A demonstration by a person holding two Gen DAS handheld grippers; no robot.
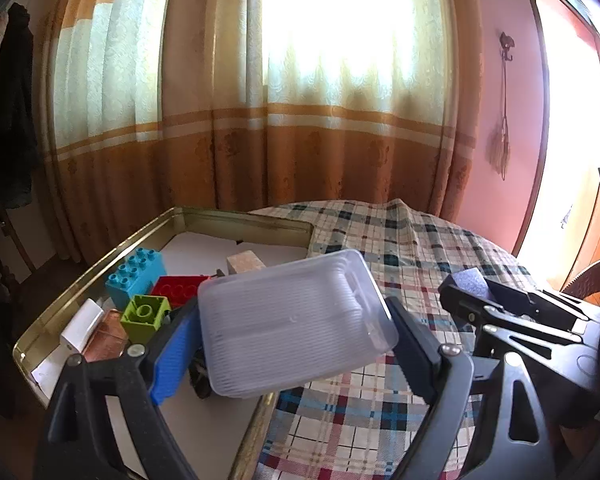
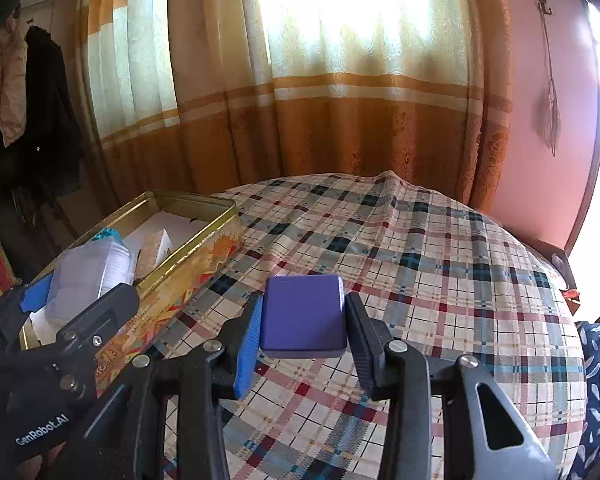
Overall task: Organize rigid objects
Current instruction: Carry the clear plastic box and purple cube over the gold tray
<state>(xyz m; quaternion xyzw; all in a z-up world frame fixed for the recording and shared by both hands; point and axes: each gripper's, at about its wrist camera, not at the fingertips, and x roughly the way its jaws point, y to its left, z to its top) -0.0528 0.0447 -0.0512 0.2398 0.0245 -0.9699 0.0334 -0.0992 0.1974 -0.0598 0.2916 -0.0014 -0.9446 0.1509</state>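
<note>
nearest us, our right gripper [image 2: 303, 320] has its fingers clamped on a purple block [image 2: 303, 314], held above the plaid cloth [image 2: 420, 248] of the desk. our left gripper [image 1: 296, 340] is closed on a clear plastic box [image 1: 292, 320], tilted over the near end of the gold tin [image 1: 100, 256]. beyond it the tin holds toy bricks [image 1: 140, 276] and a wooden block [image 1: 244, 264]. we judge the placing step is in hand; next we lower the box into a free patch, then bring the block across.
</note>
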